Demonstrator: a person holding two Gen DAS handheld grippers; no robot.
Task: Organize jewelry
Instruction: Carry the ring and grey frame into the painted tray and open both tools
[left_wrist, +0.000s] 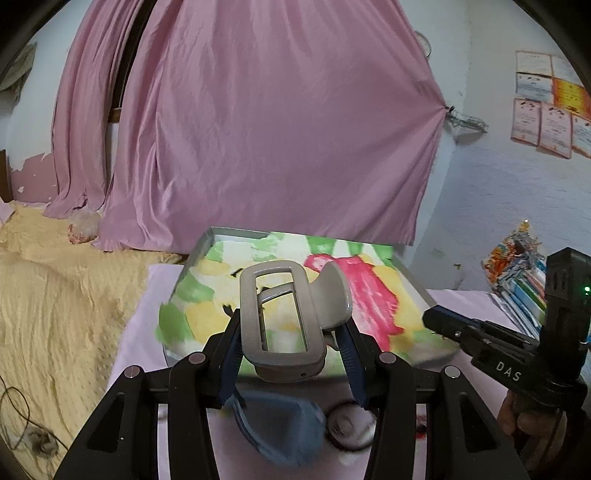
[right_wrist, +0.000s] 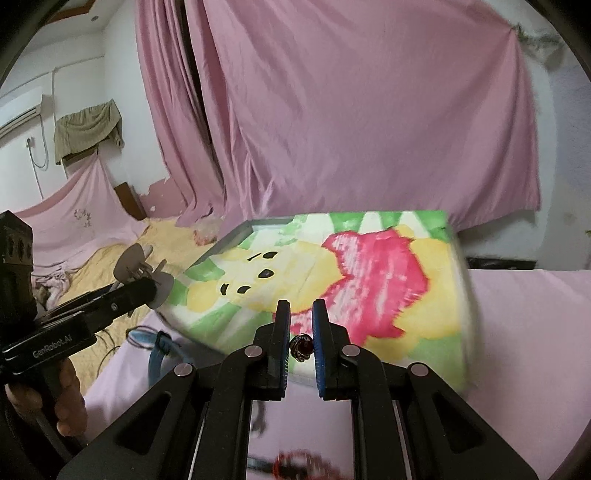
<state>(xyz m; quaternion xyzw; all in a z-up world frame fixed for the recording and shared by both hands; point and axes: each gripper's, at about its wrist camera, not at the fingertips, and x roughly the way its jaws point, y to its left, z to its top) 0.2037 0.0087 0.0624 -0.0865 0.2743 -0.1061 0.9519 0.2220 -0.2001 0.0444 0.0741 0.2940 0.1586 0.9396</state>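
A pink curtain (left_wrist: 258, 122) hangs across the back of the room, with a pale pink sheet (right_wrist: 528, 332) covering the surface below it and a yellow blanket (left_wrist: 55, 295) on the left. On the sheet lies a tray (left_wrist: 218, 236) lined with a cloth (right_wrist: 369, 273) painted in green, yellow and red.

Our left tool (left_wrist: 291, 332) is clamped on a beige hair claw clip (left_wrist: 280, 317), holding it raised in front of the tray's near edge. Beneath it, on the sheet, we see a blurred blue object (left_wrist: 280, 424). Our right tool (right_wrist: 301, 339) has its fingers drawn close on a small dark red ring (right_wrist: 302, 347), gripped between the blue pads (right_wrist: 320, 347) just above the near edge of the tray.
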